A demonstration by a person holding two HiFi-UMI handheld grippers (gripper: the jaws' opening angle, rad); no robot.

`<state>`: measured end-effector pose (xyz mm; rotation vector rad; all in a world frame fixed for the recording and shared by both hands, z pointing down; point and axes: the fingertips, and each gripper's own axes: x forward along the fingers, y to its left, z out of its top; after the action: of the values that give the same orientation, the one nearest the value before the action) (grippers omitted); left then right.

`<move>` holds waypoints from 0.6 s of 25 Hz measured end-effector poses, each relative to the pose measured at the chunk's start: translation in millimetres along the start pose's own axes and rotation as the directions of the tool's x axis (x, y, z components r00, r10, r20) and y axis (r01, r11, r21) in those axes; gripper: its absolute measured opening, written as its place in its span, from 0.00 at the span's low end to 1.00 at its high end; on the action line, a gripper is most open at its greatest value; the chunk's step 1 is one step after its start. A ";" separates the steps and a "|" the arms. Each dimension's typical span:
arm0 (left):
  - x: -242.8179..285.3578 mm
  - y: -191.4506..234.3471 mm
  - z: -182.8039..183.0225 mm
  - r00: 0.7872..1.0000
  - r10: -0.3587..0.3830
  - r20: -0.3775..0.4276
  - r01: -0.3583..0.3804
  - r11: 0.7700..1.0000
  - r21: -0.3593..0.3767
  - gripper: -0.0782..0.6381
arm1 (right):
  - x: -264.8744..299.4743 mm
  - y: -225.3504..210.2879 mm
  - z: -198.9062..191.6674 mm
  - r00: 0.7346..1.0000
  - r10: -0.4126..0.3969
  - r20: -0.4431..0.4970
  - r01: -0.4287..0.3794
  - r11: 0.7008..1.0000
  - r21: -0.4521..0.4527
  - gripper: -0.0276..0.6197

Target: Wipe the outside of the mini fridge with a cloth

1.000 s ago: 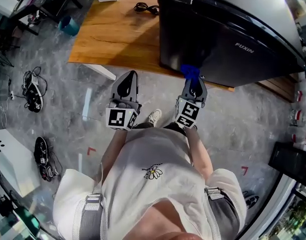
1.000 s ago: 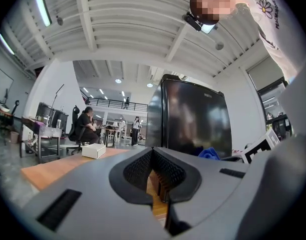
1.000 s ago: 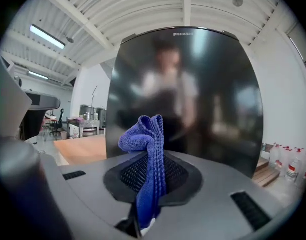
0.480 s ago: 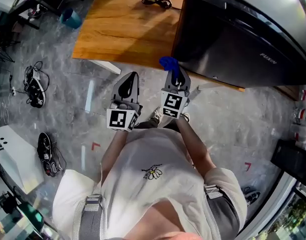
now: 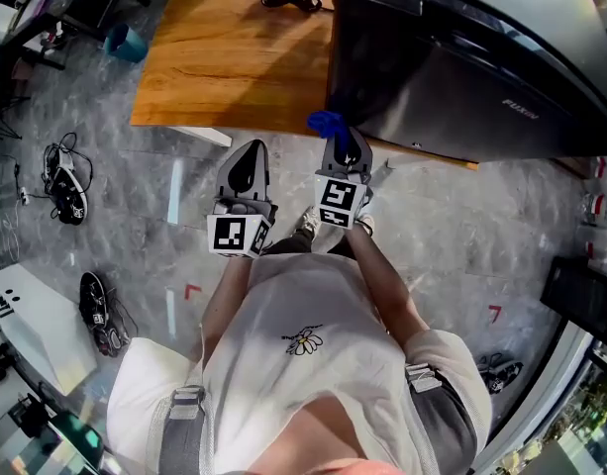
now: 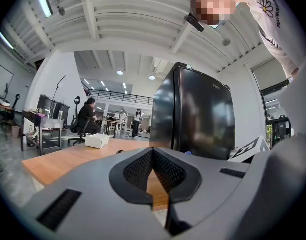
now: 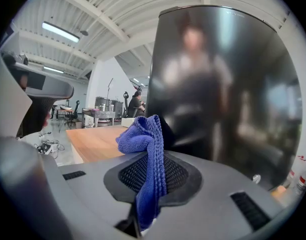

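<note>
Well, the glossy black mini fridge (image 5: pixel 452 77) is standing on the low wooden platform (image 5: pixel 234 57), and the bunched blue cloth (image 7: pixel 145 154) isn't touching it – it's hovering just off the front lower corner, pinched in the right gripper (image 7: pixel 152 176), whose jaws are clamping it. The left gripper (image 6: pixel 153 179) is idling alongside, jaws together on nothing. No face is showing wipe marks – I'd judge most of the wiping is waiting.

I read one brand only: "FUXIN", in pale letters on the fridge (image 5: pixel 452 77) door, seen from the head view. Print beside the daisy on the person's shirt (image 5: pixel 303 364) is too small for me to read.
</note>
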<state>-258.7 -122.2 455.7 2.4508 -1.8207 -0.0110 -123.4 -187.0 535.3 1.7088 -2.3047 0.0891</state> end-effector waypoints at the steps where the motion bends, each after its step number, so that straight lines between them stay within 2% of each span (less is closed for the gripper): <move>1: 3.2 -5.0 0.3 1.000 -0.004 0.001 0.004 1.000 -0.002 0.12 | -3.7 -7.5 0.6 1.000 -0.007 -0.002 0.007 1.000 0.002 0.14; 8: 26.6 -50.7 -6.4 0.998 -0.057 -0.006 0.057 0.998 -0.017 0.12 | -32.6 -66.9 -10.0 0.997 -0.071 -0.018 0.071 0.997 0.009 0.14; 15: 46.7 -112.1 -10.0 0.992 -0.126 -0.004 0.126 0.992 -0.019 0.12 | -68.2 -154.2 -27.6 0.980 -0.193 -0.036 0.194 0.981 0.021 0.14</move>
<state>-137.5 -134.1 459.4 2.5465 -1.6527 -0.0301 45.7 -164.4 527.7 1.9184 -2.1089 0.1077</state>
